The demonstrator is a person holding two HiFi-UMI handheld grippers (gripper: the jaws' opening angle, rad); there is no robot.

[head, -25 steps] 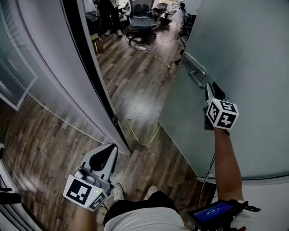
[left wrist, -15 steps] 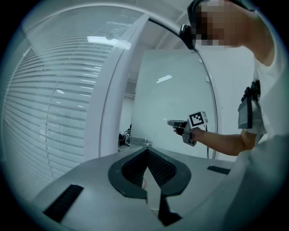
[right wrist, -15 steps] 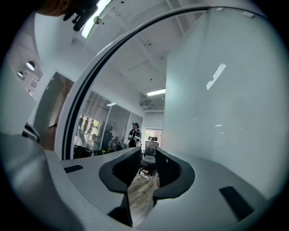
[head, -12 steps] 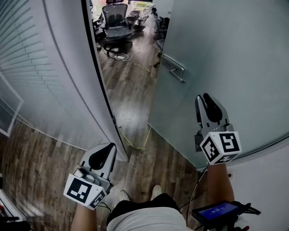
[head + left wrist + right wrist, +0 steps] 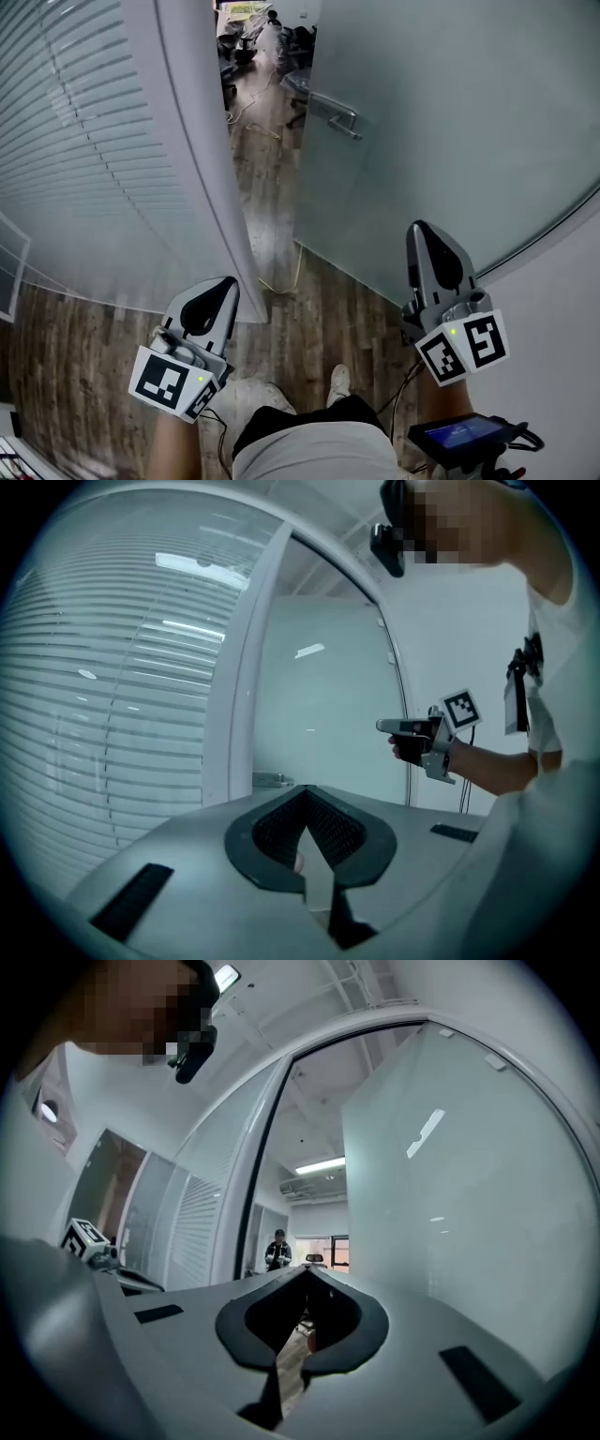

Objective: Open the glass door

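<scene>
Glass door (image 5: pixel 450 122) ajar, handle (image 5: pixel 330 111) unheld: right tool (image 5: pixel 424 234) (jaws just closed, empty) and left tool (image 5: pixel 217 291), closed on nothing, hang well clear; unheld, the door may swing shut.

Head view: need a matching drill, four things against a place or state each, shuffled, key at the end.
1 frosted glass door
2 silver lever door handle
3 right gripper
4 glass wall with horizontal stripes

A jaws together, empty
B along the view's left side
C ajar
D near the door's free edge, untouched

Pairs: 1-C, 2-D, 3-A, 4-B

The right gripper's jaws have just closed, on nothing.
</scene>
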